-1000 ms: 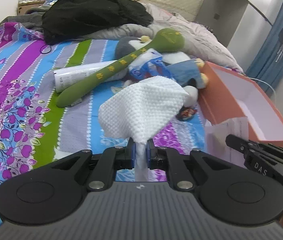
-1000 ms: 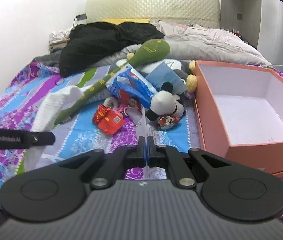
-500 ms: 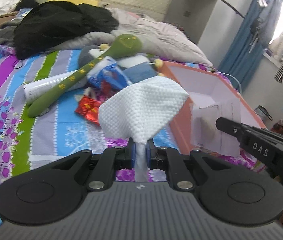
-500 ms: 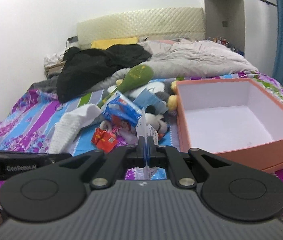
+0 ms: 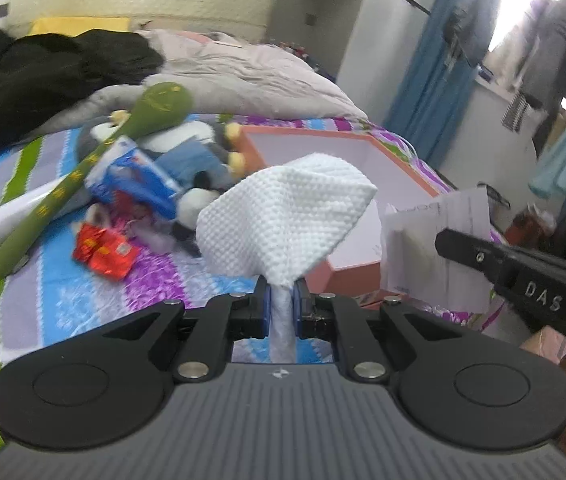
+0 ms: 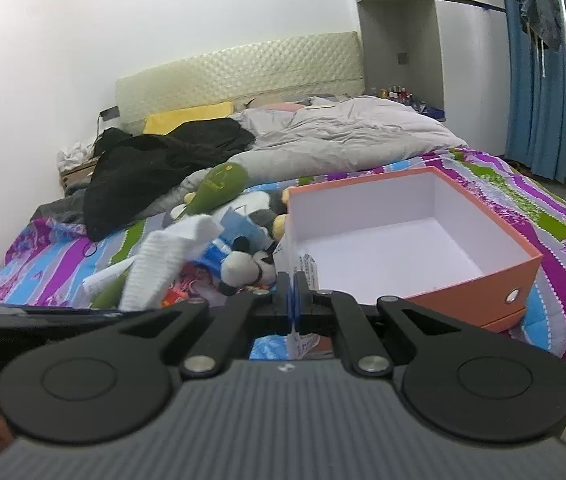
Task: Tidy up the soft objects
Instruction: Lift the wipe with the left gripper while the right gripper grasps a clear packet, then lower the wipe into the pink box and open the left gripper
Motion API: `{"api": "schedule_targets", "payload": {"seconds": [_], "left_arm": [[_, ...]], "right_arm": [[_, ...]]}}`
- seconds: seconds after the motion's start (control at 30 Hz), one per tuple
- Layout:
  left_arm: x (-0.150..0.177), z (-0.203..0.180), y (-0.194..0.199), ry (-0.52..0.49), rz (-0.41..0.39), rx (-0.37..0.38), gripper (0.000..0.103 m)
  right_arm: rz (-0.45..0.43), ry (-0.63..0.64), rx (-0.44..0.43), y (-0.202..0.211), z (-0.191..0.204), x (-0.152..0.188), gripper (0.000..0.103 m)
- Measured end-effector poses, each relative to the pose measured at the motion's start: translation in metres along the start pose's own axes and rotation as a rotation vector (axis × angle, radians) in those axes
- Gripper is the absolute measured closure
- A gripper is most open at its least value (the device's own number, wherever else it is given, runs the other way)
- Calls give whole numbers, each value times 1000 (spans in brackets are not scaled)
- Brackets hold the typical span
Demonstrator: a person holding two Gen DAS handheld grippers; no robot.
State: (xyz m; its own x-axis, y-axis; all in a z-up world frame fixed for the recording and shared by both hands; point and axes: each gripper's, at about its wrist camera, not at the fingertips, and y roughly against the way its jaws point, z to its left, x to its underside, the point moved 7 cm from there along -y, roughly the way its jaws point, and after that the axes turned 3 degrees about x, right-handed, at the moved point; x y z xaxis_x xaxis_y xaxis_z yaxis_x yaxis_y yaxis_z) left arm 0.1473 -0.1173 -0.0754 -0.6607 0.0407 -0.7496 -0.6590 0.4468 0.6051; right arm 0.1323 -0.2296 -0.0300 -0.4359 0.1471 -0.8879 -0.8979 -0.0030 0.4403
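White waffle-textured cloth (image 5: 287, 216) is pinched at its lower end between the closed jaws of the left gripper (image 5: 281, 300), and the rest of it fans out above the fingertips, held up in the air over the bed (image 5: 63, 292) with its striped purple, blue and green cover. In the right wrist view the same cloth hangs at the left, in front of the toy pile. The right gripper (image 6: 292, 292) has its jaws pressed together on a thin plastic wrapper (image 6: 306, 270) with small print on it, which stands up between the pads and trails below them; from the left wrist view this wrapper shows as a pale sheet beside the black finger marked DAS. An orange box (image 6: 479, 284) with a white inside sits open on the bed to the right, and nothing shows inside it. Just beside its left wall lies a heap of soft things: a long green plush (image 5: 83, 168) lying slantwise, a blue and white packet (image 5: 139, 176), a black and white plush toy (image 6: 243, 266), and a red foil packet (image 5: 105, 250) a little apart toward the near edge. Farther back, a black garment (image 6: 155, 168) and a grey quilt (image 6: 343, 132) lie in front of the padded headboard (image 6: 243, 72).
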Motion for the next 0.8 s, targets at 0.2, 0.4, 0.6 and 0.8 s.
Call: {"api": "schedule_targets", "payload": {"seconds": [0.2, 0.4, 0.6, 0.8], "left_arm": [[-38, -20, -29, -29, 19, 65, 90], [-92, -28, -57, -9, 40, 129, 90], [-124, -38, -116, 47, 141, 179, 90], [-137, -52, -181, 66, 276, 183, 90]], "right_arm": [[-25, -37, 20, -4, -27, -27, 98], [-29, -40, 38, -24, -54, -66, 98], [67, -59, 75, -71, -87, -85, 98], [236, -127, 119, -127, -126, -65, 98]]}}
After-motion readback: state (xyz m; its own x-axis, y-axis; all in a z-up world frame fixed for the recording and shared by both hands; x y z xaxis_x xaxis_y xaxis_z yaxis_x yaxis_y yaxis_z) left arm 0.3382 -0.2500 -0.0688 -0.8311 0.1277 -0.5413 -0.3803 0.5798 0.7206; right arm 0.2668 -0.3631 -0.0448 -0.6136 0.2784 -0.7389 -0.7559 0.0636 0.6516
